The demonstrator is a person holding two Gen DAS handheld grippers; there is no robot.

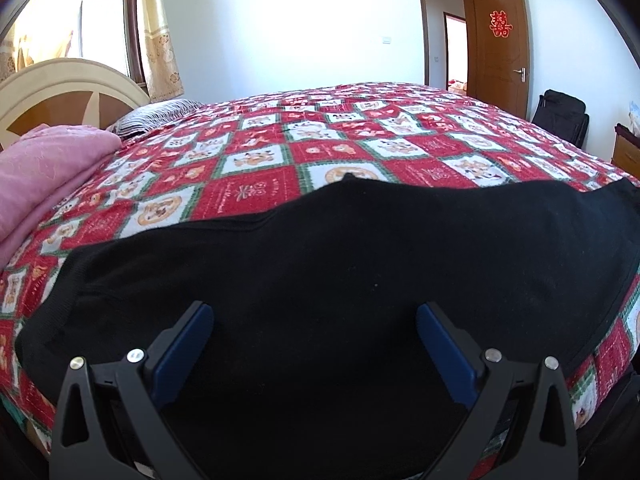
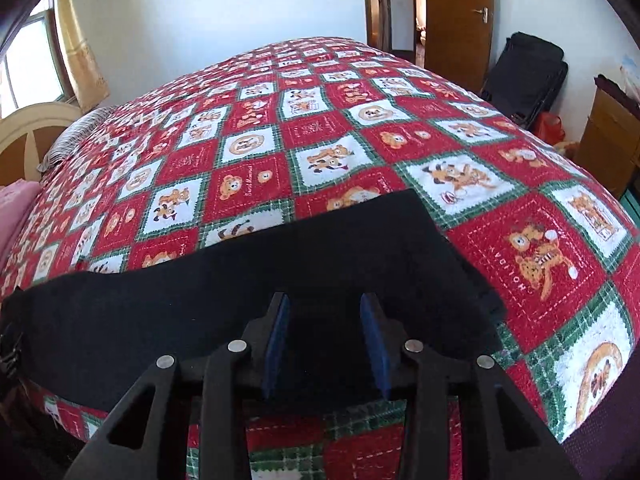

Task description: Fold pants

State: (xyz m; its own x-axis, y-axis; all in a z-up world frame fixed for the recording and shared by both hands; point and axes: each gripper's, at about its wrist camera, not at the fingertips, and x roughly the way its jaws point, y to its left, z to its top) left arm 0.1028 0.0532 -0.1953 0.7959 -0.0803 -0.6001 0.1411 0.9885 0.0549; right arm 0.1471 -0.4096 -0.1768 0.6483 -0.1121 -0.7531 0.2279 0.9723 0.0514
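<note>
A bed (image 1: 360, 136) under a red, white and green patchwork quilt fills the middle of both views. The pants (image 1: 340, 264), black, are laid flat along its near edge across the lower half of each frame, in one long band. In the right view one squared end of the band is seen right of centre; whether it is waistband or cuffs cannot be told. The legs are judged to be already laid together lengthwise, with the shorter crosswise folds still left. A pink blanket (image 1: 44, 176) is seen at the left edge. The left gripper (image 1: 314, 314) is held spread wide over the cloth, nothing pinched. The right gripper (image 2: 324, 304) is held partly spread above the band near its end, its pads apart, no cloth pinched.
</note>
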